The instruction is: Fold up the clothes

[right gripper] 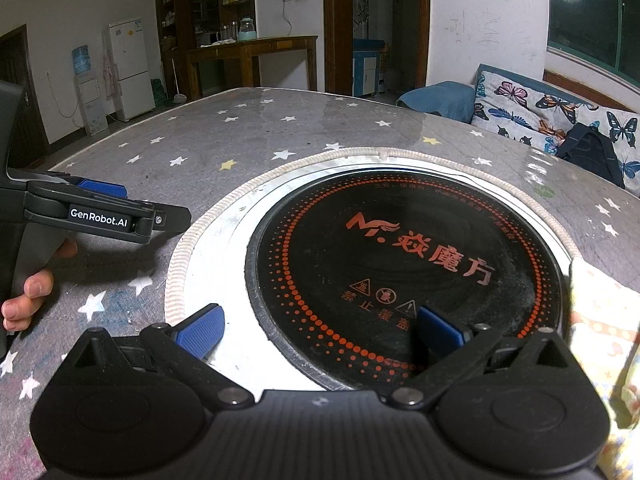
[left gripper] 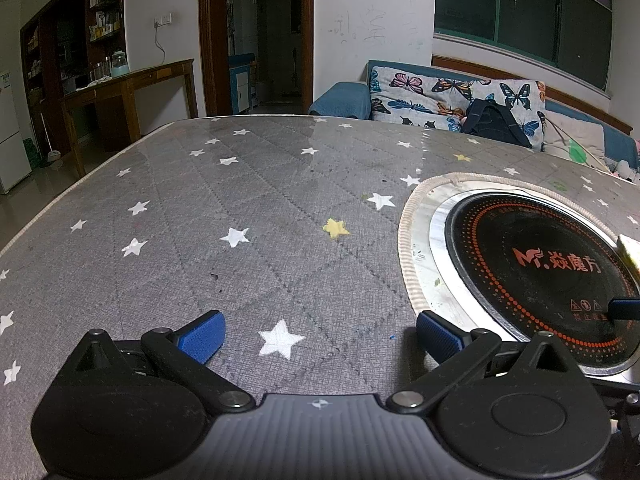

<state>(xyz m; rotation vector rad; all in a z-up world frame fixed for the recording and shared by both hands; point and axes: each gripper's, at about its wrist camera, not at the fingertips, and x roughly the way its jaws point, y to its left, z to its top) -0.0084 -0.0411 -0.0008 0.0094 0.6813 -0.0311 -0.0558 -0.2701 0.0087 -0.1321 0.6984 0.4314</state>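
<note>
A pale yellow patterned garment [right gripper: 604, 344] lies at the right edge of the table, partly out of frame; a corner of it shows in the left wrist view [left gripper: 630, 254]. My left gripper [left gripper: 318, 334] is open and empty, low over the grey star-patterned tablecloth [left gripper: 240, 208]. It also shows from the side in the right wrist view [right gripper: 120, 200]. My right gripper [right gripper: 320, 330] is open and empty over the black round cooktop [right gripper: 400, 264], just left of the garment. One of its fingertips [left gripper: 624, 308] shows in the left wrist view.
The cooktop [left gripper: 532, 268] sits in a steel ring set into the table, with a braided trim around it. A sofa with a butterfly cover [left gripper: 452, 96] and a black bag [left gripper: 494, 120] stands beyond the far edge. A wooden side table [right gripper: 252, 52] and a fridge [right gripper: 130, 68] stand further off.
</note>
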